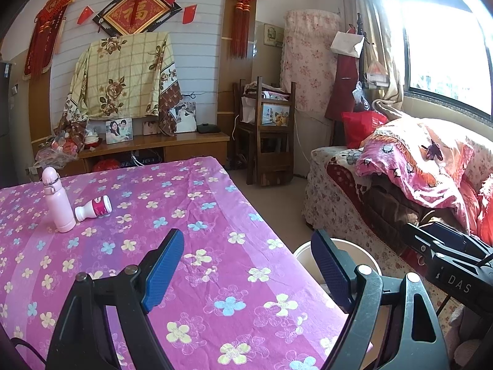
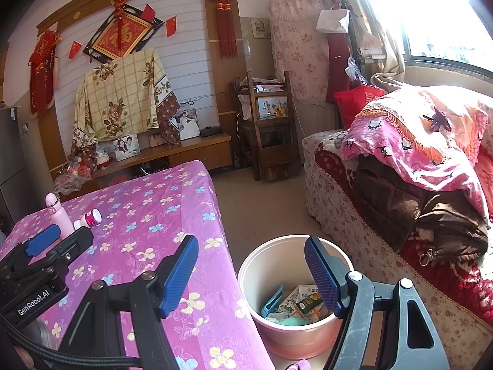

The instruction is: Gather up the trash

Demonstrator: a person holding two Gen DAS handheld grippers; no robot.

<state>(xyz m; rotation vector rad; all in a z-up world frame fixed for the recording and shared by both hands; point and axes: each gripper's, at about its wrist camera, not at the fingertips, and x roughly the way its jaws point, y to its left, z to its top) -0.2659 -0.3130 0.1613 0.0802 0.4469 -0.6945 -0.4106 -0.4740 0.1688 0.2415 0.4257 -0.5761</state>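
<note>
Left gripper: fingers spread wide, nothing between them, held above the bench with its pink floral cloth. Right gripper: fingers likewise parted and empty, positioned over the bench's near corner and the pink trash bucket on the floor beside it.

Small white bottle with magenta label: lies on its side at the far left of the bench. Long axis runs roughly level across the left wrist view, narrow neck pointing left, wide base pointing right and slightly away. Neck end sits just beside, possibly touching, the upright pink flask.

Bucket contents: crumpled wrappers and a teal item, partly screened by the right gripper's finger. Floral-covered sofa stands right of the bucket.
</note>
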